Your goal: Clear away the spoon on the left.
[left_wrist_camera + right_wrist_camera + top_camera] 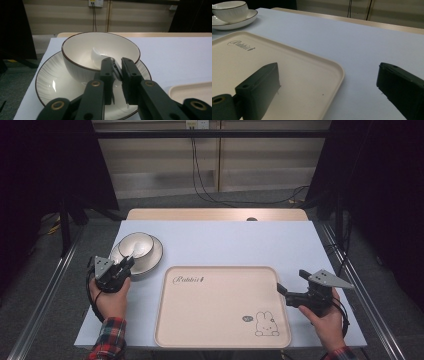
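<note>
White spoon (98, 55) handle sits pinched between my left gripper's (117, 68) jaws, over the bowl (75, 50); my right gripper's (327, 82) jaws stand spread astride the tray (317, 67) edge.

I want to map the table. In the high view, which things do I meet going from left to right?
Left gripper → bowl on its plate → tray → right gripper.
</note>
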